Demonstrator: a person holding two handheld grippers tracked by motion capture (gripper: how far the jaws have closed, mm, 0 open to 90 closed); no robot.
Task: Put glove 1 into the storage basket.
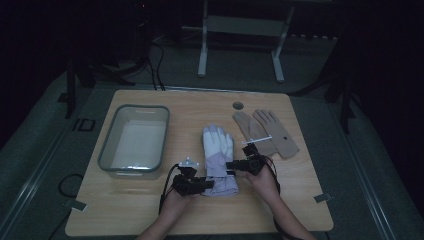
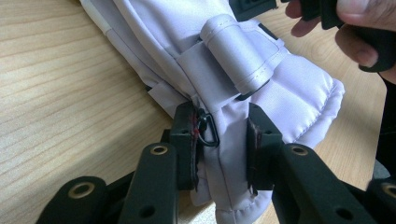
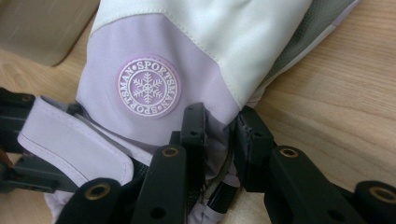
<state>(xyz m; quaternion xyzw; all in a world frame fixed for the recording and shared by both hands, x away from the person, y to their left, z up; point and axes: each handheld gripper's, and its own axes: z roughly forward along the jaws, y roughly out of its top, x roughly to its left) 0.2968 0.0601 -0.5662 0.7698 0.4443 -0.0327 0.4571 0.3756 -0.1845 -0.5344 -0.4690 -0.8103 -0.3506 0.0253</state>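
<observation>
lilac ski glove (image 1: 218, 159) flat on wooden table (image 1: 125, 200), left gripper (image 1: 192, 184) pinching its cuff, right gripper (image 1: 245, 163) clamped on its side edge

Left gripper (image 1: 207, 184) jaws clamped, right gripper (image 1: 231, 164) jaws clamped, forearms converging

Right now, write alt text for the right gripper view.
The right gripper pinches the edge of a lilac and white ski glove lying on a wooden table, a fold of fabric pressed between its two black jaws. A round snowflake badge reading SPORTSMAN sits on the glove just beyond the jaws.
</observation>
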